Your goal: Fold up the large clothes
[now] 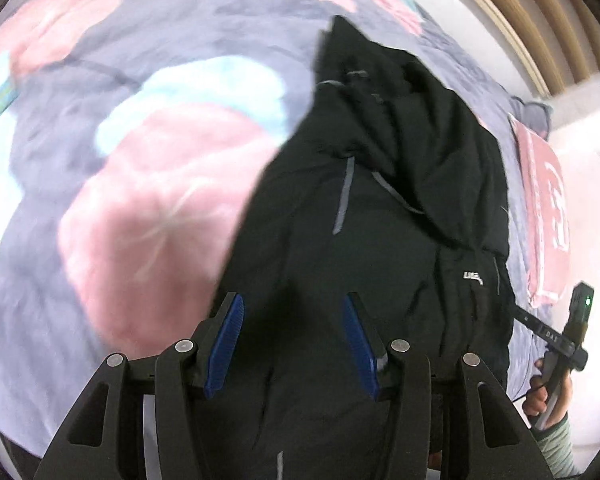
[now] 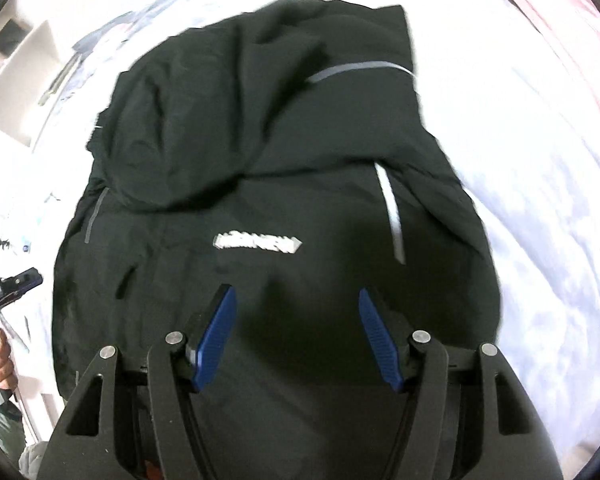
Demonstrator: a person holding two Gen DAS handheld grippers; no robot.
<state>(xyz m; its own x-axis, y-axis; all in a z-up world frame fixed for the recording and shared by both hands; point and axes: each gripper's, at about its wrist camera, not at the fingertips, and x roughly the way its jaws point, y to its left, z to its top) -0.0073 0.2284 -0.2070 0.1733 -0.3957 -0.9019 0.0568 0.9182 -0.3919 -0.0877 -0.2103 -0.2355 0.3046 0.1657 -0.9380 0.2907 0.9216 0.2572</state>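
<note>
Black jacket (image 2: 260, 200): lying partly folded on the floral bedspread (image 1: 140, 160). Left gripper (image 1: 292, 340) and right gripper (image 2: 298, 336): hovering above it, fingers apart, holding nothing. Judged between folds; next move calls for gripping an edge.

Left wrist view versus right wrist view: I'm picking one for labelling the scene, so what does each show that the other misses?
Only the left wrist view shows the bedspread's pink and teal flower print, a pink cushion and the slatted headboard. Only the right wrist view shows the white logo across the jacket in full, with bedding washed out white. Both show the black jacket lying on the bed, grey stripes on it, and an open tool with nothing between its blue pads.
</note>
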